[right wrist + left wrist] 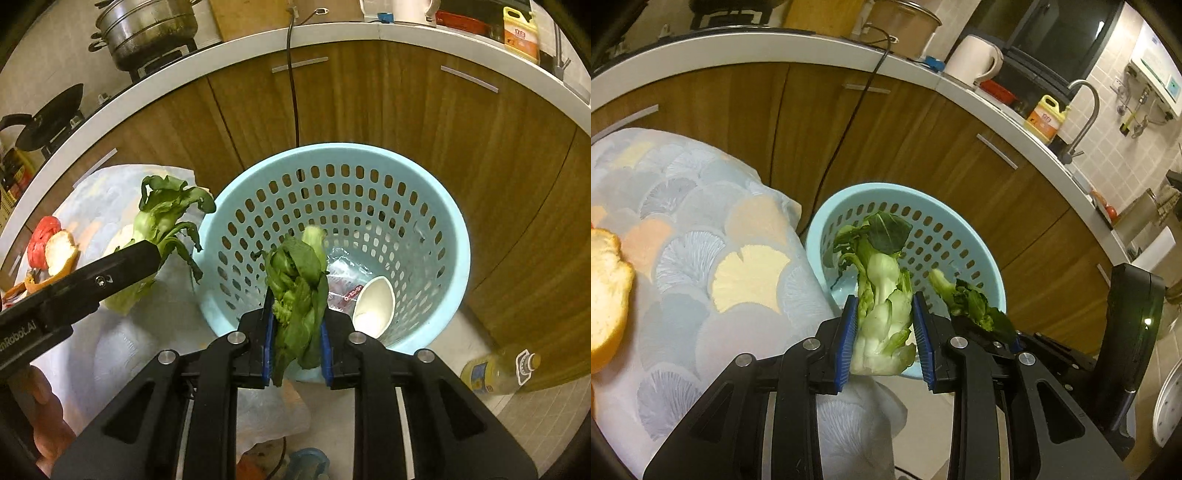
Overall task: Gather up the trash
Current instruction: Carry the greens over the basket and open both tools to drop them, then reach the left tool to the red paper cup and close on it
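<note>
Kitchen floor — greens (882, 295) between fingers (846, 343) (clamped)

both wrist views close, facing shared basket (960, 206)

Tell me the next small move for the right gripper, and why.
Probably open the right gripper and drop its leafy greens: they already hang over the open blue basket, which holds a cup and a wrapper.

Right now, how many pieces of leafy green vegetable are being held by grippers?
2. A pale-stemmed bok choy piece is clamped in the left gripper; a darker wilted green leaf bunch is clamped in the right gripper, over the light blue perforated plastic basket.
</note>
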{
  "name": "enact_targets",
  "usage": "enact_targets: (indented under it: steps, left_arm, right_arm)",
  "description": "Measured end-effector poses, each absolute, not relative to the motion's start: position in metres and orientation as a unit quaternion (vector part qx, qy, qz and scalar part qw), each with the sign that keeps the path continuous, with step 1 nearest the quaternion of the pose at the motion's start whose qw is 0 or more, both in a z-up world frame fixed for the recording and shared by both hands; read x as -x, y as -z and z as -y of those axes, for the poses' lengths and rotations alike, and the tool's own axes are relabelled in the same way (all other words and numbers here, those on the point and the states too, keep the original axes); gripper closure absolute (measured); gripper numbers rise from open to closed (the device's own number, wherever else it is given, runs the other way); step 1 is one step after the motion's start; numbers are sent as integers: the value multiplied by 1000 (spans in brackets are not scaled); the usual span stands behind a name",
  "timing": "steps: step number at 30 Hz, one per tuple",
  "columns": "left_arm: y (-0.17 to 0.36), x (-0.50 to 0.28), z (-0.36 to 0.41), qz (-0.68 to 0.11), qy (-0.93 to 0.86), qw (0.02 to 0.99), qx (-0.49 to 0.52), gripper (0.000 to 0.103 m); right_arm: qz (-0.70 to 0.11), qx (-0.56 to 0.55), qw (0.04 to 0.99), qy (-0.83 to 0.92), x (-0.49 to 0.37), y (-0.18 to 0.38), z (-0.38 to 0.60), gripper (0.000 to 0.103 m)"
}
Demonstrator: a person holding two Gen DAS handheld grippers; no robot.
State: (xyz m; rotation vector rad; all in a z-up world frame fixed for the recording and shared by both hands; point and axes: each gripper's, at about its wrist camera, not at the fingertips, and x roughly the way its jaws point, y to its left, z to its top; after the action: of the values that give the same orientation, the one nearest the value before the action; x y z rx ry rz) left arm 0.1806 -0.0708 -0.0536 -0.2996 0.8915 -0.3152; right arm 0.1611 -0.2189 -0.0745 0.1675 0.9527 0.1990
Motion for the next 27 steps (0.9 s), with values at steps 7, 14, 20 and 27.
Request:
enact_targets:
  steps: [7, 14, 20, 27]
  left_arm:
    - [52, -183, 63, -428, 151, 877, 157, 55]
    - [40, -169, 52, -409, 141, 888, 157, 55]
    - [17, -136, 30, -377, 121, 905, 154, 55]
    - [-12, -74, -25, -337, 50, 927, 158, 48]
  right_arm:
    - [-467, -100, 873, -102, -166, 78, 224, 80]
    - [-447, -93, 883, -108, -156, 62, 221, 68]
    - [-401, -73, 902, -146, -135, 28, 200, 60]
    - [-360, -51, 907, -210, -108, -12, 157, 60]
